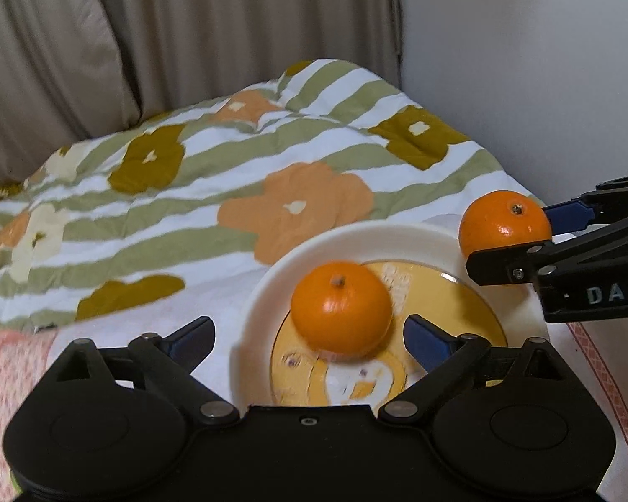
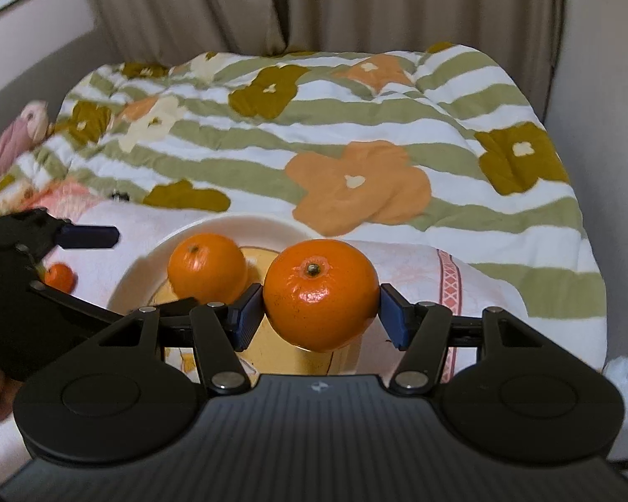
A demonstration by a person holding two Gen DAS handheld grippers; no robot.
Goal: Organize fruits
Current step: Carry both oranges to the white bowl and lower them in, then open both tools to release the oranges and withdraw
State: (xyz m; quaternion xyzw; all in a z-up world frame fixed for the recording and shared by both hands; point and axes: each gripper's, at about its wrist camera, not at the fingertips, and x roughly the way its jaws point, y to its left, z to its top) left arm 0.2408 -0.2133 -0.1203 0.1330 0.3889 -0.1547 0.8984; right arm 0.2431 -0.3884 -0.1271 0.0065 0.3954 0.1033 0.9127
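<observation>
One mandarin (image 1: 341, 307) sits in the white plate (image 1: 356, 238), between the spread jaws of the left gripper (image 1: 310, 336); neither blue pad touches it. A second mandarin (image 2: 320, 293) is pinched between both pads of the right gripper (image 2: 318, 313), held above the plate's right edge, stem end up. A third, small mandarin (image 2: 59, 277) lies to the left of the plate. The plate rests on a pale cloth, with a flowered, green-striped quilt (image 2: 356, 134) beyond it.
</observation>
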